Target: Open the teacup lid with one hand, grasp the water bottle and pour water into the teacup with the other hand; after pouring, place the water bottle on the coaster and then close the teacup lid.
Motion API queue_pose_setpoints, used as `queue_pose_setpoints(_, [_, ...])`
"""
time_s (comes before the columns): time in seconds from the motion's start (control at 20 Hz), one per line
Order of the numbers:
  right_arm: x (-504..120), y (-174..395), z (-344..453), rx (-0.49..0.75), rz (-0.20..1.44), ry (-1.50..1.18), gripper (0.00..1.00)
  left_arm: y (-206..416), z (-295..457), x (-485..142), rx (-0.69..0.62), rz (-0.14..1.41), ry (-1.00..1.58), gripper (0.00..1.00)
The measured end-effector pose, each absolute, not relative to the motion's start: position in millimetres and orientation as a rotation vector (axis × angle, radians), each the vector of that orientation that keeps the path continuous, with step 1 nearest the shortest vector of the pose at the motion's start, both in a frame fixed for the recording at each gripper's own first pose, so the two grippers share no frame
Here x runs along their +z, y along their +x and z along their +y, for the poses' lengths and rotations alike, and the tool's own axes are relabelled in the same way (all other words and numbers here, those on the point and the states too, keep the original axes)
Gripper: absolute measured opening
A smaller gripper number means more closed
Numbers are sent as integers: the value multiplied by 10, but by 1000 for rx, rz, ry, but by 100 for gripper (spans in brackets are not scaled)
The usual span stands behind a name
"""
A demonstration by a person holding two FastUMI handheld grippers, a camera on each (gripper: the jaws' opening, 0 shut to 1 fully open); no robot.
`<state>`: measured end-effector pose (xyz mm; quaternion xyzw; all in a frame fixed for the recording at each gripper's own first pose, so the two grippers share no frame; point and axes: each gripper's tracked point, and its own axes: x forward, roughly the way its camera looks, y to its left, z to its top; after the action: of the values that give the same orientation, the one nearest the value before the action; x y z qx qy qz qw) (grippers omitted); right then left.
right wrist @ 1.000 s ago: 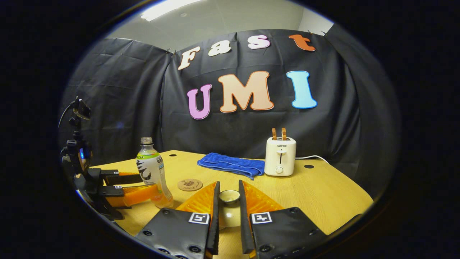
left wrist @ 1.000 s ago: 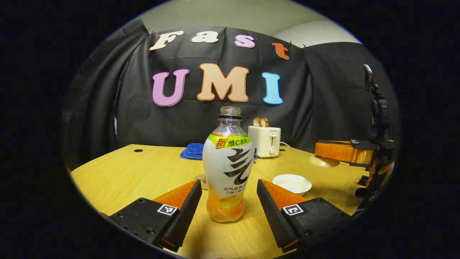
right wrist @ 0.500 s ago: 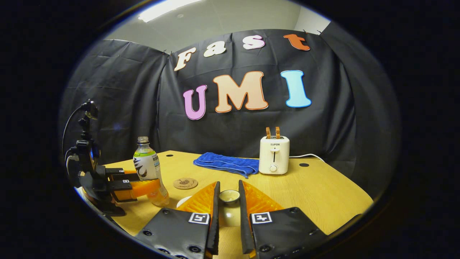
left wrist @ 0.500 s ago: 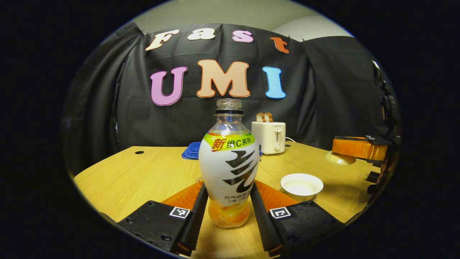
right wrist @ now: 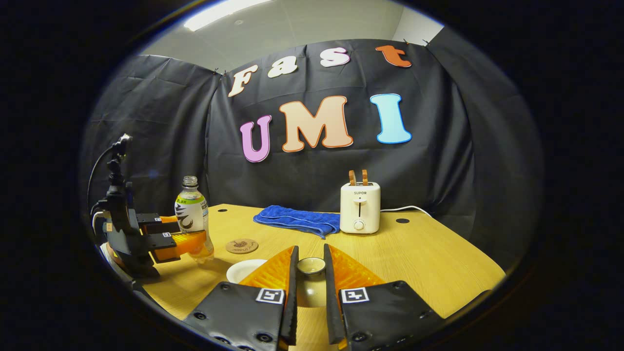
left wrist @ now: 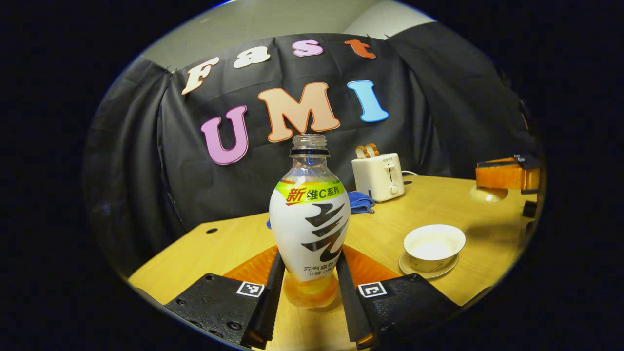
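While the left hand-held gripper (left wrist: 306, 292) clamps the uncapped water bottle (left wrist: 309, 219) low, it may tip, spilling beside the teacup (left wrist: 434, 246); the right hand-held gripper (right wrist: 309, 282) seemingly pinches the lid (right wrist: 311, 266).

Glossy, seemingly ceramic teacup (left wrist: 433, 246); wood-grain table (left wrist: 234, 241)

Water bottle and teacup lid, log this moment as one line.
left gripper: shut on water bottle | right gripper: shut on teacup lid | teacup: open
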<state>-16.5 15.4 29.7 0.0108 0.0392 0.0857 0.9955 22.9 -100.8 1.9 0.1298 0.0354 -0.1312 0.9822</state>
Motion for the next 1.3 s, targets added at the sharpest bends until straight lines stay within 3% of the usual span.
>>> queue_pose_setpoints(1.3, [152, -404, -389, 95, 93, 61, 28, 164, -1258, -337, -332, 119, 1197, 55])
